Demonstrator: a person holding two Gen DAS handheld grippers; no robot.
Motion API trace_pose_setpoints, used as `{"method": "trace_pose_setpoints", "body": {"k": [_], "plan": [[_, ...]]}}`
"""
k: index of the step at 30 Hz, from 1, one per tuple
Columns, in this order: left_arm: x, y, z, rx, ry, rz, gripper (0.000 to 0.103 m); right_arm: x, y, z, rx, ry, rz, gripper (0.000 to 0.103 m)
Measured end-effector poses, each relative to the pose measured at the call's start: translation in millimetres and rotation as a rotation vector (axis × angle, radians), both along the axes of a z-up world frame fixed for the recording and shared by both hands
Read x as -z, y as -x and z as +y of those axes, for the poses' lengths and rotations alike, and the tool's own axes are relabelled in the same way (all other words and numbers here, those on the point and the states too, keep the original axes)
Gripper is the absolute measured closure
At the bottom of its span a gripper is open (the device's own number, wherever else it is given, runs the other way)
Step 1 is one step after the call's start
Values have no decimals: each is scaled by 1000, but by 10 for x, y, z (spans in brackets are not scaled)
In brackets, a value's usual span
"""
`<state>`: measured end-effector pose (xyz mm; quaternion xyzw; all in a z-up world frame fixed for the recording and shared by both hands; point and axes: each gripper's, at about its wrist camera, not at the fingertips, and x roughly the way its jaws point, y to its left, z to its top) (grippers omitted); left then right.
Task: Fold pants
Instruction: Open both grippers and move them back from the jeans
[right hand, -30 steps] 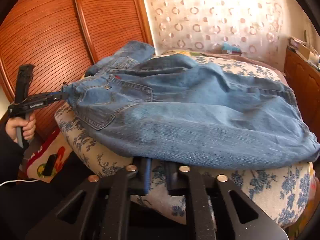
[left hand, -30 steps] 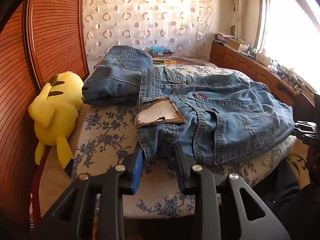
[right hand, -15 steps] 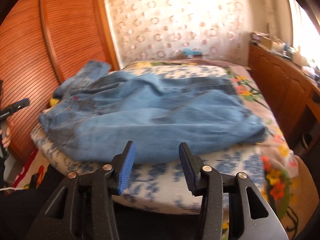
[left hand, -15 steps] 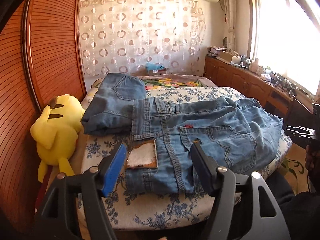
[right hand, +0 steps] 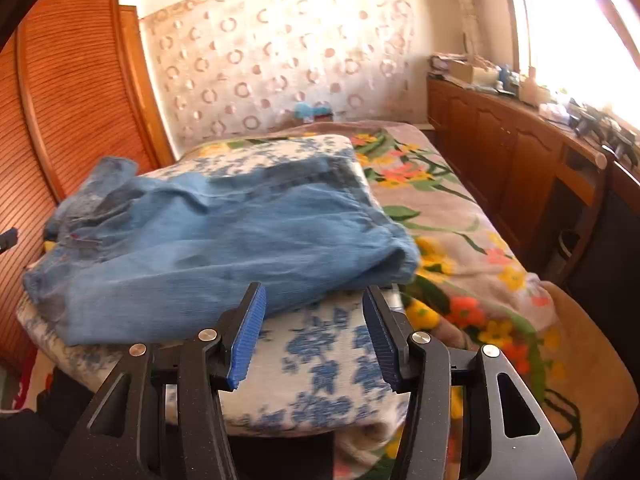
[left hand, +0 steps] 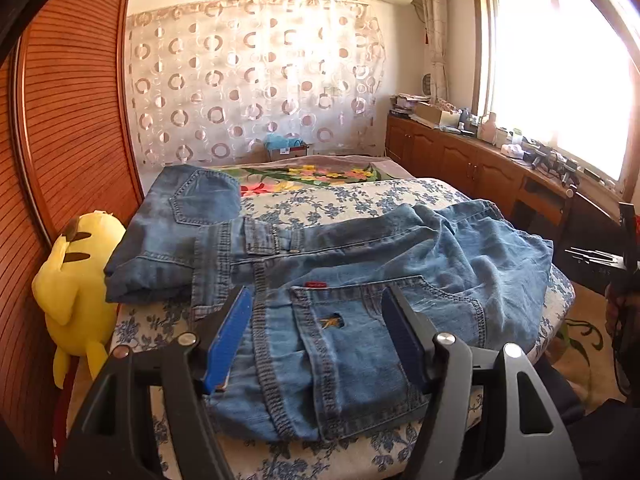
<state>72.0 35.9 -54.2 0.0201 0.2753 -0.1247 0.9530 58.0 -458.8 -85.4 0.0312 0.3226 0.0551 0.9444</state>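
Jeans (left hand: pixel 360 280) lie folded on the bed (left hand: pixel 360 196), just ahead of both grippers. Second denim piece (left hand: pixel 176 232) ahead-left of the left gripper (left hand: pixel 316 320); yellow plush (left hand: pixel 76 280) further left. Left gripper: jaws apart, just opened, not clamping the denim beneath. Right gripper (right hand: pixel 312 320): jaws apart, just opened, empty, jeans' edge just beyond its tips.

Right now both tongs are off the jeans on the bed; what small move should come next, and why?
Probably bring the right tongs forward to the folded leg end of the light jeans and the left tongs down to the waistband, for another fold. Both have just been opening, pads clear of the denim, and the jeans lie long across the floral quilt.
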Motion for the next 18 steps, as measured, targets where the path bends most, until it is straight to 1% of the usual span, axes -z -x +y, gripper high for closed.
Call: {"method": "trace_pose_setpoints", "body": {"k": [7,10,14,18], "plan": [[37,-56,-221,36,7,5,36,82,-234,-196,84,-31,24,51],[72,-76,-312,39,-1,12,36,98,-324,-245,117,-36,29,51],[149,-105,-373,57,-12,34,36,134,-446,-283,133,-47,47,51],[207,-134,-370,63,6,56,36,193,-527,-313,144,-55,78,51]]}}
